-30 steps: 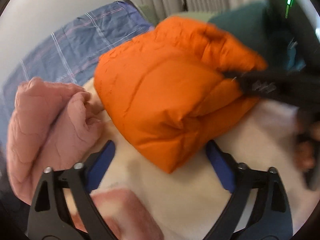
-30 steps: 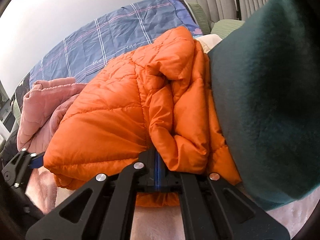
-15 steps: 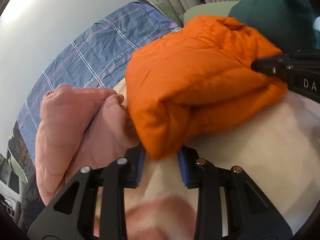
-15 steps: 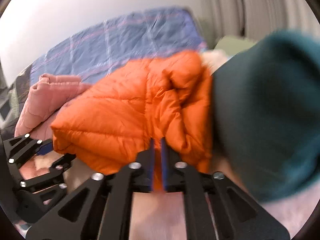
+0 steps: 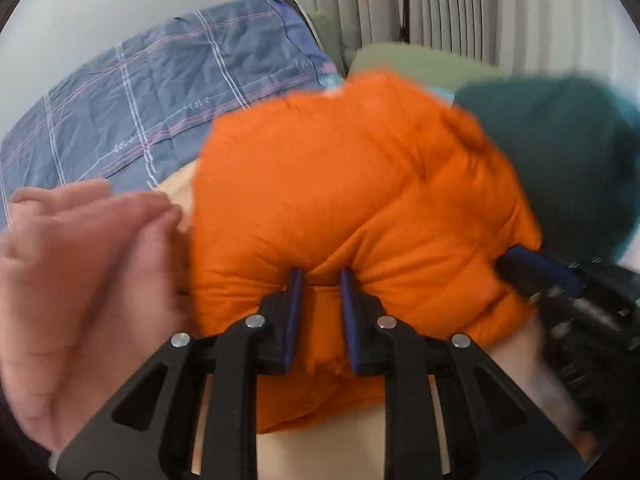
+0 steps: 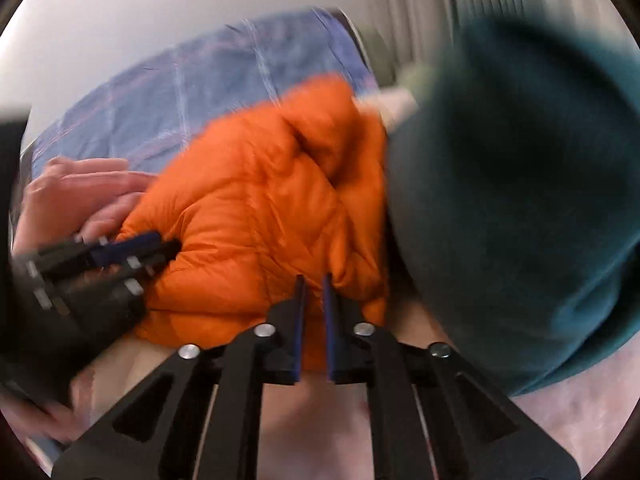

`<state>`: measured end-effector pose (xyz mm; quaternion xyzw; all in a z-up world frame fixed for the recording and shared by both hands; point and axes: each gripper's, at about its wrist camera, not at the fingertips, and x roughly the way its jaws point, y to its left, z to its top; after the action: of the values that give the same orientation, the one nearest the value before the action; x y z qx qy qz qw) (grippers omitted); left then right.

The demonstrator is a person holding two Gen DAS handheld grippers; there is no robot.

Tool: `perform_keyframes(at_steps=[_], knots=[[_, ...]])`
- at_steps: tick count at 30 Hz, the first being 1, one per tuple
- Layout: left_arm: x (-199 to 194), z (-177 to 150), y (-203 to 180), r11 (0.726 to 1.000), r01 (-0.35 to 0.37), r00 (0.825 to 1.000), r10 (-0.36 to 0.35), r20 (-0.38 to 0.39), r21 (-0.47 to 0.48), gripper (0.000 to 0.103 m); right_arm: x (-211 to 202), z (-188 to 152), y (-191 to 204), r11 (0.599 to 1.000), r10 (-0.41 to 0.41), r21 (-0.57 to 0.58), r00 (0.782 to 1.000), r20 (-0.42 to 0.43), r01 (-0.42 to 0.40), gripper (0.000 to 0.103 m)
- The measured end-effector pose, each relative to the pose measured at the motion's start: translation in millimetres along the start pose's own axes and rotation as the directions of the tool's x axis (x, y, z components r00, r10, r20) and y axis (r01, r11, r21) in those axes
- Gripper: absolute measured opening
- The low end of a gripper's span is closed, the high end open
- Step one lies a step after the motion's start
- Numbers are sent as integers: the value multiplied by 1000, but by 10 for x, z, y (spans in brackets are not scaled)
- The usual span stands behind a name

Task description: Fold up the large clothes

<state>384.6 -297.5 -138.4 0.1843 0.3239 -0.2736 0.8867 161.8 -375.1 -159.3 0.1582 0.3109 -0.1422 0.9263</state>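
Note:
A puffy orange jacket (image 5: 352, 200), folded into a thick bundle, lies on the bed. My left gripper (image 5: 320, 276) has its near edge between the blue pads, and the jaws are closing on that pinch of fabric. In the right wrist view the orange jacket (image 6: 260, 208) fills the middle, and my right gripper (image 6: 313, 280) is shut on a fold at its near right edge. Each gripper shows in the other's view: the right gripper (image 5: 536, 268) at the jacket's right side, the left gripper (image 6: 160, 244) at its left side. Both views are blurred.
A dark teal garment (image 5: 568, 152) bulks against the jacket's right side, large in the right wrist view (image 6: 520, 180). A pink garment (image 5: 80, 272) lies to the left. A blue plaid quilt (image 5: 160, 100) lies behind, pleated curtains (image 5: 460, 8) beyond. A cream blanket (image 5: 320, 456) lies underneath.
My left gripper went from wide open around the jacket's corner to pinching its near edge, and it moved in close. The right gripper loosened briefly and gripped a fold again.

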Motion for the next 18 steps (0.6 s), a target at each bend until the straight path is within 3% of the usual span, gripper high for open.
perform_keyframes(at_steps=[2, 3, 5, 7, 9, 11, 12, 13, 14, 17, 18], knots=[[110, -78, -262, 992, -88, 996, 88, 8, 92, 18, 33, -24, -15, 1000, -24, 6, 1000, -9, 24, 4], [139, -113, -446, 973, -156, 988, 155, 20, 172, 18, 35, -49, 4, 999, -44, -3, 999, -8, 44, 4], [159, -144, -536, 954, -201, 979, 200, 24, 225, 18, 13, -78, 54, 998, -66, -20, 998, 1, 66, 4], [91, -117, -483, 961, -180, 983, 183, 5, 210, 19, -29, -86, 44, 998, -54, -14, 998, 21, 54, 4], [-89, -85, -370, 974, -136, 990, 141, -15, 179, 27, -119, -122, 30, 999, -50, -1, 997, 56, 50, 7], [-344, -74, -244, 980, -124, 991, 129, -20, 157, 61, -241, -181, 32, 998, -71, 4, 992, 101, 71, 10], [-580, -118, -184, 982, -132, 991, 132, 5, 137, 67, -338, -220, 44, 996, -85, 5, 988, 132, 85, 16], [-708, -134, -165, 983, -131, 991, 129, 22, 126, 68, -414, -248, 43, 995, -95, 7, 984, 152, 95, 30], [-877, -189, -130, 986, -127, 992, 123, 38, 109, 69, -512, -251, 2, 994, -113, 10, 979, 169, 113, 35], [-1478, -419, -27, 996, -82, 993, 80, 83, 27, 76, -919, -354, -12, 993, -119, 10, 979, 168, 119, 39], [-1712, -522, -6, 997, -77, 990, 76, 117, 4, 78, -1088, -391, -8, 992, -127, 7, 976, 179, 128, 46]])
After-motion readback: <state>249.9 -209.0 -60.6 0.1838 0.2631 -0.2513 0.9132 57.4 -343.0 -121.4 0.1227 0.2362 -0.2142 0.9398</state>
